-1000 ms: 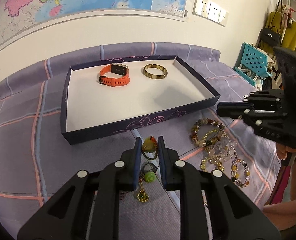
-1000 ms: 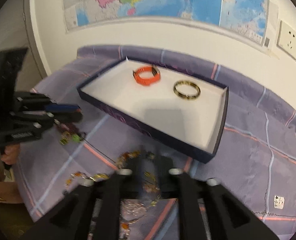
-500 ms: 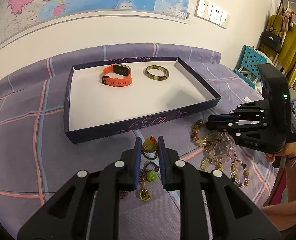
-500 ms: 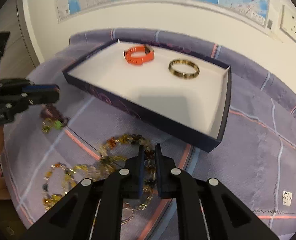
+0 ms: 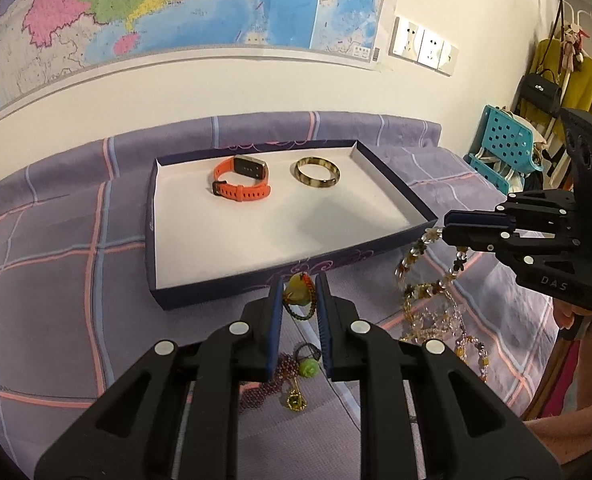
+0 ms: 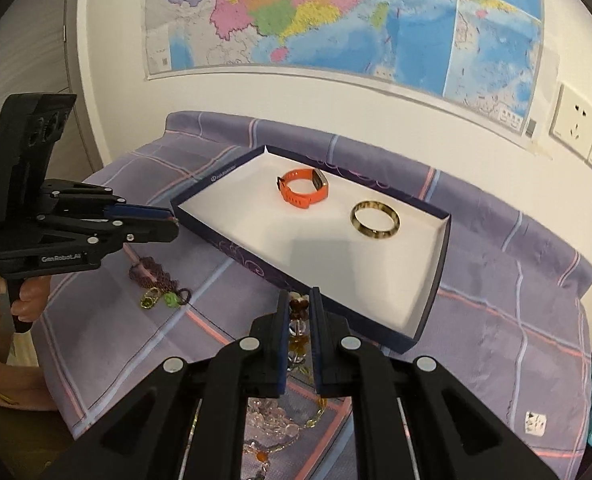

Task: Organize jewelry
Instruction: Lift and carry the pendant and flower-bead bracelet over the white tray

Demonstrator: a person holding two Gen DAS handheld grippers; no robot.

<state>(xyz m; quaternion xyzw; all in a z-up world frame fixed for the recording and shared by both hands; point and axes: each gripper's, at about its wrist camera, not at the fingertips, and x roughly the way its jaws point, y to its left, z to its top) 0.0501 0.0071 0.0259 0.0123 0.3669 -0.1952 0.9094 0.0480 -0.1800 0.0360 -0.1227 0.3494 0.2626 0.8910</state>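
One bead strand (image 5: 428,276) hangs lengthwise downward, pinched by the right gripper (image 6: 298,300) off the tray's (image 5: 392,188) near right corner; left gripper (image 5: 300,292) gapes unladen above the bed (image 5: 55,280).

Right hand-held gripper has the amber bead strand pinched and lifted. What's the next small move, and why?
Probably carry the right hand-held gripper forward over the tray's near wall toward its bare white floor. The amber bead strand hangs from its shut fingers outside the tray, while the orange watch and bangle already lie inside.
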